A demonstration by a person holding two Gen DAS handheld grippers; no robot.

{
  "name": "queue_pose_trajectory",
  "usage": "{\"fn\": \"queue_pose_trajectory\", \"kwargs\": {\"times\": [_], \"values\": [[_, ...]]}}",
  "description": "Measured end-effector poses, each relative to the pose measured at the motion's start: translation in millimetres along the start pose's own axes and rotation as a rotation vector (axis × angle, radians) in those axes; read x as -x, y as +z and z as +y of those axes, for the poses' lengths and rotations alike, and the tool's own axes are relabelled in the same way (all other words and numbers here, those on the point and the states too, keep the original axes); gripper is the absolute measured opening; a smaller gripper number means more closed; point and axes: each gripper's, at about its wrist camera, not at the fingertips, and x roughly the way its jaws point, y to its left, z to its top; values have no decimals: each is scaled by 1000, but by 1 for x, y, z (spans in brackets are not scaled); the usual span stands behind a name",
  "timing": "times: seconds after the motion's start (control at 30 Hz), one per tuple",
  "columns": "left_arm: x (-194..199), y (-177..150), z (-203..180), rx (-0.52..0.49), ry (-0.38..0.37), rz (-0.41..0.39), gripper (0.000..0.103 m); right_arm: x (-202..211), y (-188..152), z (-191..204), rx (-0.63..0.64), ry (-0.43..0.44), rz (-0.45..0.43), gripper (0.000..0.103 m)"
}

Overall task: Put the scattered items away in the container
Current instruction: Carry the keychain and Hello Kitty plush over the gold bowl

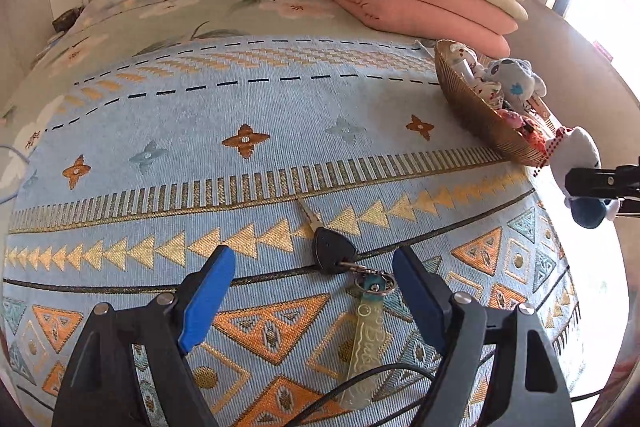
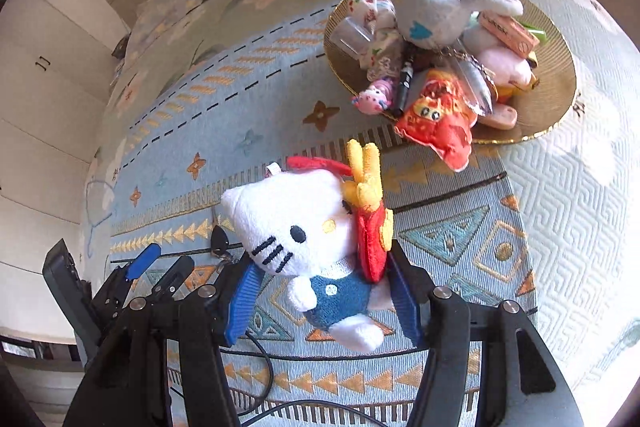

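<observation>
Right tongs (image 2: 320,291) grip a soft, light cat plush (image 2: 296,227) at its compressible body, short of the golden dish (image 2: 556,99). Left tongs (image 1: 314,287), open, straddle the rigid key (image 1: 332,251) lying on the bed blanket (image 1: 240,99).

The left gripper (image 1: 314,277) is a black plastic frame of two angular arms joined by round silver screws, each arm ending in a flat blue pad (image 1: 208,299). The right gripper (image 2: 326,295) has the same black build and silver screws, with ribbed blue pads (image 2: 244,303). Thin black cables (image 1: 360,383) trail beneath both frames.
</observation>
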Motion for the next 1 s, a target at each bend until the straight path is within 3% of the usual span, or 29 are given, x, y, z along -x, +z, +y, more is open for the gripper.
{"fn": "queue_pose_trajectory", "kwargs": {"times": [0.13,0.2,0.23,0.3,0.33,0.63,0.77,1.0], "values": [[-20,-7,-23,-45,4,30,79,-6,-4,-5,-24,-1,19,59],[-33,-15,-34,-85,49,61,63,-8,-4,-6,-32,5,20,59],[-42,-20,-36,-93,64,89,42,-10,-4,-6,-33,6,21,59],[-39,-24,-40,-96,69,47,28,-11,-3,-5,-32,9,21,59],[-39,-23,-42,-108,71,50,25,-9,-3,-5,-28,12,17,59],[16,5,-61,-176,-10,-48,25,3,-1,-2,-10,37,-12,59],[26,29,-80,-206,54,-33,25,16,4,-1,-12,43,-46,59],[40,85,-112,-178,44,-79,25,53,19,-10,-23,12,-144,59]]}}
